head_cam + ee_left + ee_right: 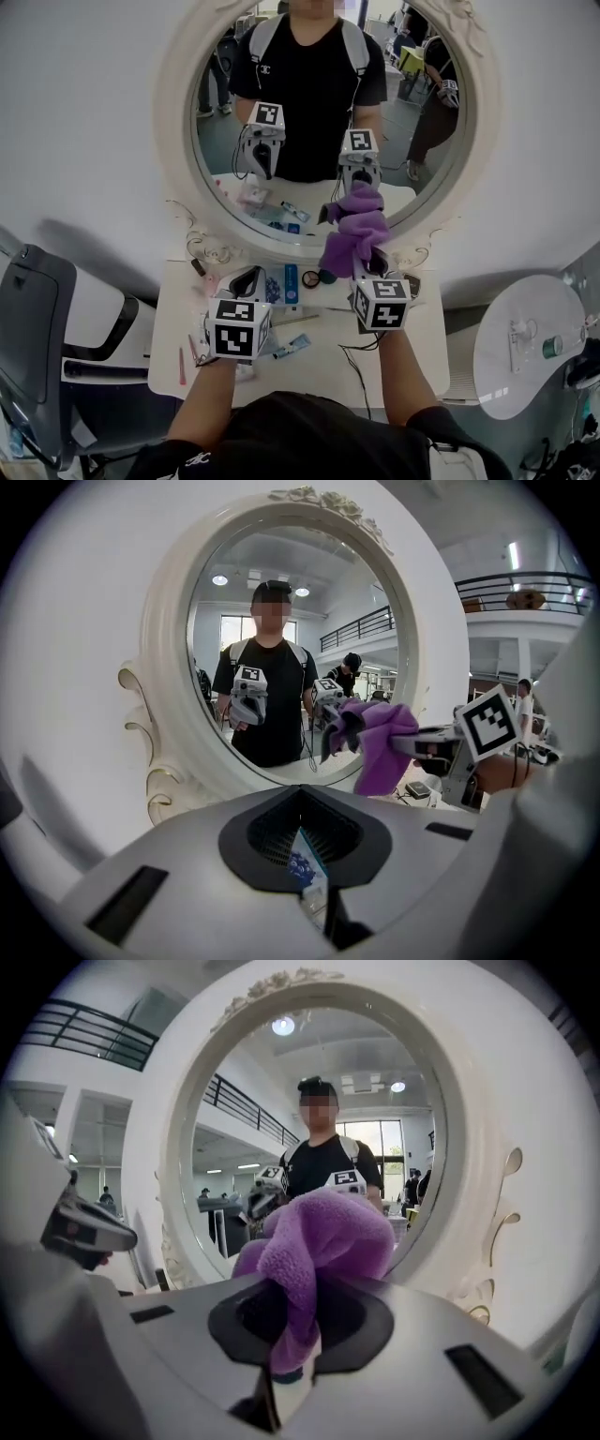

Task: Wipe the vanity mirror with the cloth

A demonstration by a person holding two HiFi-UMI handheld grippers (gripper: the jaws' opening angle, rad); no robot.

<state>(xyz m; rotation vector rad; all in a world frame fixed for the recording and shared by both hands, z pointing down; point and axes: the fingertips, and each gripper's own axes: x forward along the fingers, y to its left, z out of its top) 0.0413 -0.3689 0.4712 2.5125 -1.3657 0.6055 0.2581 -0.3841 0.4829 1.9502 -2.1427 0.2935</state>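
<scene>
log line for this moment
right gripper: jaws shut on purple cloth | cloth at mirror lower edge | left gripper: jaws shut, clear of mirror

A white bench (417,352) fills the middle of the head view, littered with small toiletries. A blue tube (292,280) lies near its back edge and a smaller blue-and-white tube (292,346) nearer the front. A dark chair (37,328) sits at lower left. A round white side table (520,366) stands at lower right.
</scene>
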